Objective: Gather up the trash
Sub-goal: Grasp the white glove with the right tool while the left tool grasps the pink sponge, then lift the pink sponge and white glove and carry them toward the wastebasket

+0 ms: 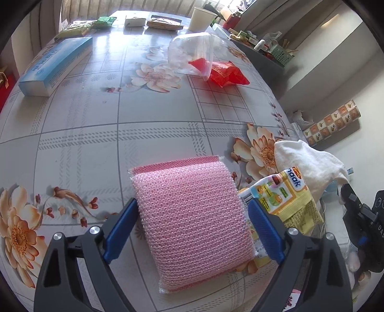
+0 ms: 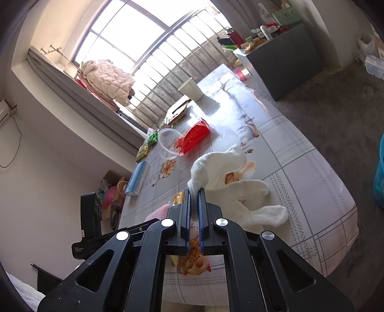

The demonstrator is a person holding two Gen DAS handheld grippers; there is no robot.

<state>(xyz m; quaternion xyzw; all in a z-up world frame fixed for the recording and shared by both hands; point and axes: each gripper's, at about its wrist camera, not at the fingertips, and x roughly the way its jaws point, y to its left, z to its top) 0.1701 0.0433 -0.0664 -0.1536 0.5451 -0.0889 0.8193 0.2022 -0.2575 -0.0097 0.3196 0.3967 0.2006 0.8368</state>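
A pink mesh sponge [image 1: 192, 216] in clear wrap lies flat on the flowered tablecloth [image 1: 96, 134]. My left gripper [image 1: 192, 202] stands wide open around it, one blue pad close to each side. Just right of it a yellow snack wrapper [image 1: 285, 192] lies beside a white cloth [image 1: 309, 163]. Further back a red wrapper [image 1: 228, 74] lies half under a tipped clear plastic tub [image 1: 189, 52]. In the right wrist view my right gripper [image 2: 195, 192] is shut, with a corner of the white cloth [image 2: 220, 168] pinched at its tips.
A blue box [image 1: 55, 64] lies at the left, with a paper cup [image 1: 202, 18] and several packets at the far edge. Beyond the table stands a dark cabinet [image 2: 285, 60] with clutter on top. A blue basket [image 2: 380, 172] is on the floor at the right.
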